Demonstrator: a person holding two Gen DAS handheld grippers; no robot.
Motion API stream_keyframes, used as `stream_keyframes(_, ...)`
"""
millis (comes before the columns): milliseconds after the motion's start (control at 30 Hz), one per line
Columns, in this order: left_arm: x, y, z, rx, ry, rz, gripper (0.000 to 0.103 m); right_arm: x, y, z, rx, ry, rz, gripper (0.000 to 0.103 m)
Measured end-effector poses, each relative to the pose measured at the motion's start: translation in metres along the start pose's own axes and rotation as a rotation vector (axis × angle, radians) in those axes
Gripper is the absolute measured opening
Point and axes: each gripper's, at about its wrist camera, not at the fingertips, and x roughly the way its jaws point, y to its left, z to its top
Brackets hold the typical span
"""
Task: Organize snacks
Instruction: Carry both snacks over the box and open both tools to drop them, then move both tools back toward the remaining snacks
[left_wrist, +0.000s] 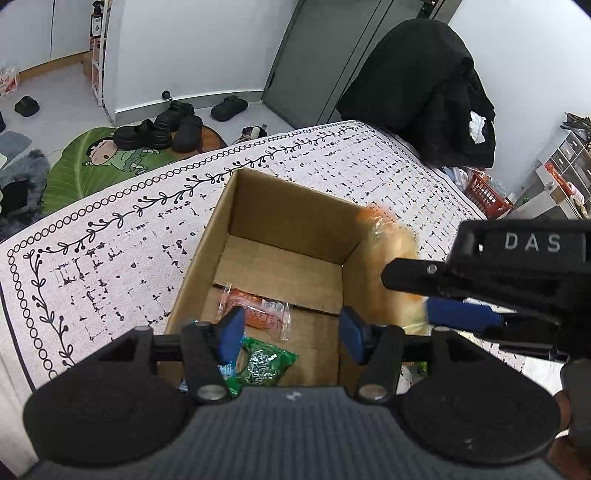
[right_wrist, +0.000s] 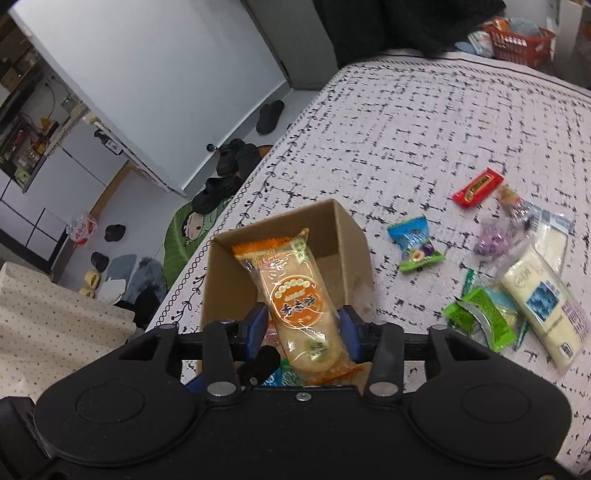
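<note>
An open cardboard box (left_wrist: 284, 221) (right_wrist: 354, 236) stands on a patterned white cloth. Inside lie an orange-and-clear packet (left_wrist: 258, 308) and a green packet (left_wrist: 264, 363). My left gripper (left_wrist: 291, 332) is open and empty, held over the box's near end. My right gripper (right_wrist: 303, 332) is shut on an orange rice-cracker packet (right_wrist: 295, 295) and holds it over the box; the packet looks blurred in the left wrist view (left_wrist: 391, 258), at the box's right wall. The right gripper's blue finger (left_wrist: 461, 314) shows there too.
Loose snacks lie on the cloth right of the box: a red bar (right_wrist: 478, 187), a blue-green candy (right_wrist: 415, 243), a purple sweet (right_wrist: 493, 240), green packets (right_wrist: 480, 317) and a white packet (right_wrist: 543, 295). A black jacket (left_wrist: 424, 85) and a red basket (left_wrist: 487, 194) sit beyond.
</note>
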Motion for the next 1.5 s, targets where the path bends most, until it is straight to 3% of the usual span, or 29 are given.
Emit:
stream_keyframes(267, -0.001, -0.003, -0.001, 0.001, -0.005, -0.004, 0.064, -0.011, -0.017, -0.004, 0.013, 0.0, -0.008, 0.049)
stream_keyframes(400, -0.002, -0.006, -0.002, 0.008, -0.018, 0.016, 0.069, -0.022, -0.031, -0.007, 0.018, -0.015, -0.038, 0.064)
stream_keyframes(633, -0.004, -0.014, -0.003, 0.016, -0.022, 0.034, 0.08, -0.042, -0.062, -0.009, 0.061, -0.055, -0.084, 0.078)
stream_keyframes(733, -0.006, -0.018, -0.004, 0.021, -0.028, 0.001, 0.082, -0.049, -0.079, -0.01, 0.085, -0.069, -0.101, 0.08)
stream_keyframes(833, -0.008, -0.023, -0.005, 0.02, -0.039, -0.005, 0.087, -0.054, -0.095, -0.013, 0.104, -0.078, -0.111, 0.084)
stream_keyframes(967, -0.013, -0.032, -0.005, 0.04, -0.067, -0.027, 0.103, -0.061, -0.113, -0.016, 0.108, -0.089, -0.135, 0.09)
stream_keyframes(1500, -0.017, -0.086, -0.023, 0.197, -0.053, -0.113, 0.103, -0.062, -0.137, -0.029, -0.113, -0.053, -0.238, 0.091)
